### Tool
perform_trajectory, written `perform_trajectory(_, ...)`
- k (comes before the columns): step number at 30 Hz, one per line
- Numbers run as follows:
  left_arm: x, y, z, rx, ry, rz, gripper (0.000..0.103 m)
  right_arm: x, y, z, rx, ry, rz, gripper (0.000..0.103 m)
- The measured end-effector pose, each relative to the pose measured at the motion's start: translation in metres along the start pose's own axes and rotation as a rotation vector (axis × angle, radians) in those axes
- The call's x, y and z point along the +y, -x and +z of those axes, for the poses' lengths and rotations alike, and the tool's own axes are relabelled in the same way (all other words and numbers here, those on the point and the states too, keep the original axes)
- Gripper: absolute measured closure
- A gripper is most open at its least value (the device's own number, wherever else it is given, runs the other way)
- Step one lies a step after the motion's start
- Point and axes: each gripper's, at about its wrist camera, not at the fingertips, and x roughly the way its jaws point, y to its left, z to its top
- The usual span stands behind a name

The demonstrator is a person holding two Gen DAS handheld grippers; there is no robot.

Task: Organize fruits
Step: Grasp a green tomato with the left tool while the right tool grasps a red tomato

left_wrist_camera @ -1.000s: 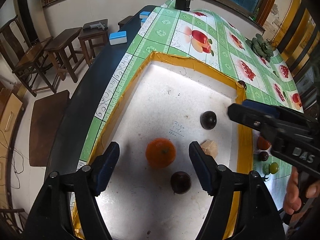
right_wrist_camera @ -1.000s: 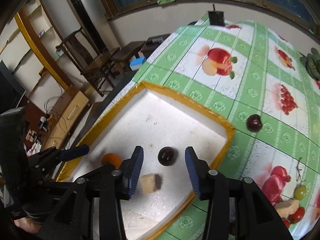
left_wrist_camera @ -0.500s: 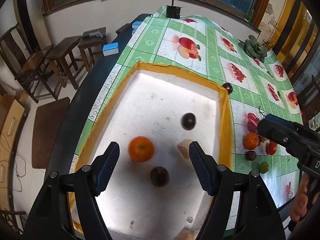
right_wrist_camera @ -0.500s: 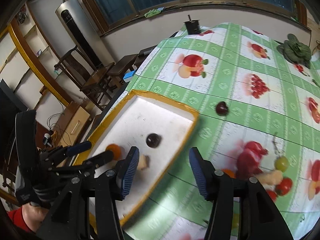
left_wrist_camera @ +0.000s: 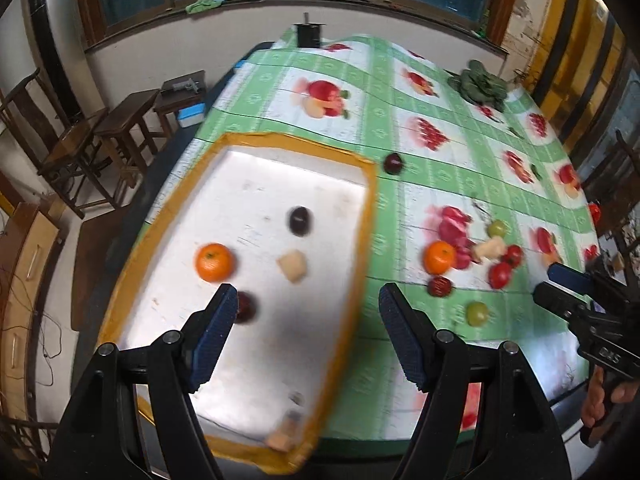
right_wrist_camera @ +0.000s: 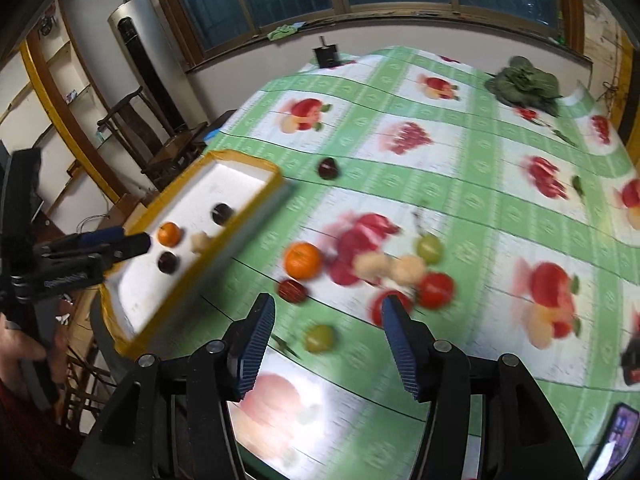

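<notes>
A white tray with a yellow rim (left_wrist_camera: 370, 208) holds an orange (left_wrist_camera: 214, 262), a dark plum (left_wrist_camera: 300, 220), a beige chunk (left_wrist_camera: 293, 266) and another dark fruit (left_wrist_camera: 245, 307). My left gripper (left_wrist_camera: 306, 332) hangs open above the tray's right edge, holding nothing. Loose fruit lies on the green cloth: an orange (right_wrist_camera: 303, 260), a dark red fruit (right_wrist_camera: 292, 290), a tomato (right_wrist_camera: 436, 290), beige chunks (right_wrist_camera: 384, 266) and a green fruit (right_wrist_camera: 319, 338). My right gripper (right_wrist_camera: 328, 344) is open above that green fruit, apart from it. A lone plum (right_wrist_camera: 329, 168) lies beyond the tray (right_wrist_camera: 240, 220).
Leafy greens (right_wrist_camera: 524, 80) lie at the far right of the table, and a black box (left_wrist_camera: 308, 34) stands at its far end. Wooden stools (left_wrist_camera: 128, 120) and chairs stand left of the table. A phone (right_wrist_camera: 620, 436) lies at the near right corner.
Both grippers have swung right. The right one left the tray and now hangs over the loose fruit with wider jaws. The left one shifted from the tray's middle to its right edge.
</notes>
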Motion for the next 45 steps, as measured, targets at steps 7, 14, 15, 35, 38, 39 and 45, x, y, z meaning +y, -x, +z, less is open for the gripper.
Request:
perform_trajectory(7,-0.051,0.004,-0.022,0.05,-0.067,-0.096,0.03,-0.045,0.018,-0.025,-0.003,-0.063,-0.034,0.046)
perform_trajectory(14,-0.078,-0.018,-0.035,0.13,-0.061,-0.188,0.03,-0.066,0.026,-0.042,-0.004,-0.117,-0.059,0.046)
perform_trajectory(15,-0.083,-0.02,-0.036,0.133,-0.066,-0.203,0.03,-0.071,0.026,-0.044,-0.004,-0.134,-0.062,0.046)
perform_trajectory(35,-0.144,-0.078,-0.025,0.206,-0.233,-0.27,0.068,-0.091,0.003,-0.015,0.027,-0.234,-0.01,0.053)
perform_trajectory(38,-0.144,-0.078,-0.026,0.199,-0.248,-0.273,0.068,-0.087,-0.018,-0.002,0.057,-0.255,0.025,0.056)
perform_trajectory(39,-0.143,-0.078,-0.026,0.201,-0.25,-0.276,0.069,-0.087,-0.024,0.001,0.065,-0.258,0.031,0.056)
perform_trajectory(45,-0.132,-0.082,-0.027,0.224,-0.234,-0.3,0.073,-0.086,-0.059,0.013,0.12,-0.263,-0.001,0.059)
